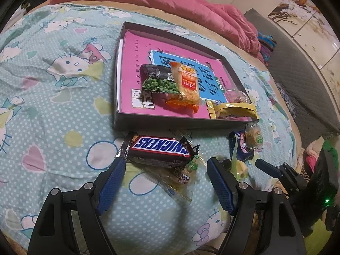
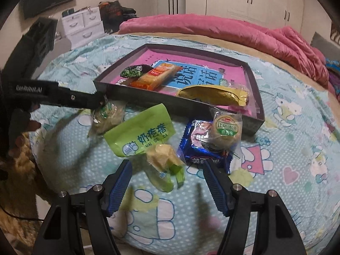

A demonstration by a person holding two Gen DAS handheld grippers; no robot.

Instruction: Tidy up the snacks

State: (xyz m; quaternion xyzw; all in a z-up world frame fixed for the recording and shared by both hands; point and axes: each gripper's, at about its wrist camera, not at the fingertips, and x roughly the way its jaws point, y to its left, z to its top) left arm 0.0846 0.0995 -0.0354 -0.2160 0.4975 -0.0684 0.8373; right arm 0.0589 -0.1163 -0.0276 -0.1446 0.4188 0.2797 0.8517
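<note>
Both grippers gape unclenched short of the tray (image 1: pixel 119 78): left gripper (image 1: pixel 165 170) toward the Snickers (image 1: pixel 161 147), right gripper (image 2: pixel 167 170) toward the green packet (image 2: pixel 140 135), presumably for loading.

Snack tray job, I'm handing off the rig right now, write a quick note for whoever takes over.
Left gripper: open, empty, poised at the Snickers bar on the bedspread.
Right gripper: open, empty, over the small green-wrapped snack.
In the tray: green peas packet, orange cracker pack, yellow packet.
Still on the bedspread: Snickers bar, clear-wrapped snack beneath it, green milk-snack pouch, small green-wrapped snack, blue packet, round biscuit pack.
Left to do: move those into the tray.
</note>
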